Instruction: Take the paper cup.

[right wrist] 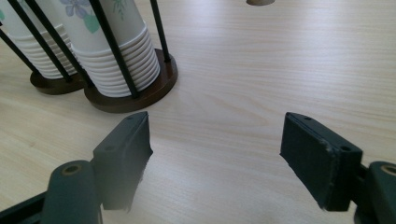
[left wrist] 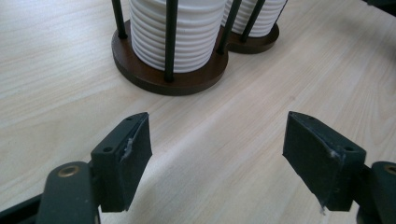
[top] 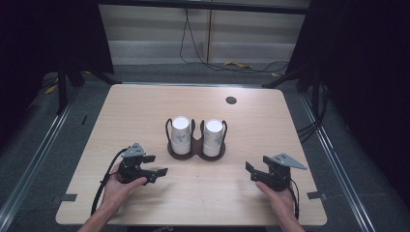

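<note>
The left gripper (top: 153, 165) sits near the bench's (top: 121, 121) front left corner, held in a hand (top: 118, 186) that comes in over the front edge. Its jaws stand wide apart with bare wood between them; they hold nothing and touch nothing. In the left gripper view the pads (left wrist: 135, 149) point toward the holder (left wrist: 168, 77), which lies just ahead of them and well clear.

The right gripper (top: 252, 172) is near the front right corner, in the other hand (top: 280, 195). Its jaws are also spread wide and empty, with only bench surface in the gap. In the right gripper view the holder (right wrist: 140, 95) lies ahead and to the left of the jaws, apart from them.

The holder (top: 196, 153) is a dark wooden double base with thin black upright rods, standing at the middle of the bench, between the two grippers and a little farther back. Each of its two rings holds a stack of white paper cups set upside down: the left stack (top: 181, 135) and the right stack (top: 212, 137). The cups carry a small floral print, and the ribbed rims of the nested cups show at the bottom of each stack.

A small round hole (top: 231, 100) lies near the back edge, right of centre.
</note>
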`<state>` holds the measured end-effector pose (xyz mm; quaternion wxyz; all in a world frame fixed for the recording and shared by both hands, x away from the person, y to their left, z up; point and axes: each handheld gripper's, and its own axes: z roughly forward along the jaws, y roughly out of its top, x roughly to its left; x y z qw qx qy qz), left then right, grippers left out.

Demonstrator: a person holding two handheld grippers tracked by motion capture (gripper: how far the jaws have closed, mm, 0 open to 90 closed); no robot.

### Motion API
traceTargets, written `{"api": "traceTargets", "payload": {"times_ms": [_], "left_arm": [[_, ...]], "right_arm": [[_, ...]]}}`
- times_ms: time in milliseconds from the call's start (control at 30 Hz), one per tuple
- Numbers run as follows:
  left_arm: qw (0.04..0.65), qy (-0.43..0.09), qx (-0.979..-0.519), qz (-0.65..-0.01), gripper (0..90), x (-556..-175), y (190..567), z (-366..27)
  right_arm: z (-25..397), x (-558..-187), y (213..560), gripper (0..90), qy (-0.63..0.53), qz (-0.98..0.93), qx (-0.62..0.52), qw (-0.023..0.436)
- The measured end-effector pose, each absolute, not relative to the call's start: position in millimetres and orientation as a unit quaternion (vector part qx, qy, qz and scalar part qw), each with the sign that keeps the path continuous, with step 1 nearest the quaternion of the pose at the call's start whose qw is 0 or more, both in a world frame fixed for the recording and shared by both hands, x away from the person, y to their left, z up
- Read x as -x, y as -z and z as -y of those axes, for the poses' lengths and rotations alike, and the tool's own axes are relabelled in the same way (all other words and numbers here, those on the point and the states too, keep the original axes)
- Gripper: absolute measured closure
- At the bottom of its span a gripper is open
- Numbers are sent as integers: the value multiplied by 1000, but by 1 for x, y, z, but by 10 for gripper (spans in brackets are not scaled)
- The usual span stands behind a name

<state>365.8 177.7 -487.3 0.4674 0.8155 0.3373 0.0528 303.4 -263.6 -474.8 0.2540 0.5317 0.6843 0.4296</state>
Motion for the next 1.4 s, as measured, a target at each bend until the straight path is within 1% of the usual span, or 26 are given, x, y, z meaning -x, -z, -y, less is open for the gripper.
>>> {"api": "traceTargets", "payload": {"times_ms": [100, 200, 233, 367, 533, 600, 700, 833, 900, 1000, 1233, 1300, 1333, 1400], "left_arm": [[474, -52, -810, -342, 233, -367, 487, -178], [473, -39, -807, -350, 234, -370, 486, -178], [474, -33, -806, -353, 242, -371, 486, -179], [484, -37, -799, -355, 281, -372, 483, -182], [510, -40, -783, -355, 293, -371, 474, -186], [505, -42, -787, -352, 329, -372, 472, -186], [503, -48, -791, -345, 327, -371, 467, -184], [502, -56, -795, -336, 315, -367, 457, -182], [509, -51, -793, -331, 299, -366, 454, -182], [500, -64, -803, -319, 277, -367, 446, -182], [508, -68, -801, -310, 236, -372, 434, -178], [505, -88, -799, -314, 197, -372, 433, -176], [505, -91, -800, -311, 194, -372, 432, -175], [507, -88, -800, -307, 225, -374, 429, -175]], "right_arm": [[260, -303, 475, 247, -433, -688, -524, 253], [259, -303, 475, 246, -437, -692, -518, 248], [258, -303, 475, 246, -438, -693, -517, 248], [256, -303, 476, 245, -441, -697, -514, 236], [251, -301, 477, 244, -448, -700, -508, 226], [251, -301, 477, 244, -454, -698, -510, 214], [248, -300, 478, 244, -453, -704, -507, 208], [241, -299, 475, 244, -455, -707, -498, 212], [238, -298, 474, 244, -453, -713, -491, 216], [234, -297, 473, 244, -455, -716, -483, 219], [233, -296, 472, 239, -455, -723, -473, 218], [232, -296, 472, 237, -453, -725, -470, 220], [232, -296, 472, 235, -453, -725, -469, 221], [231, -296, 471, 235, -451, -725, -470, 223]]}}
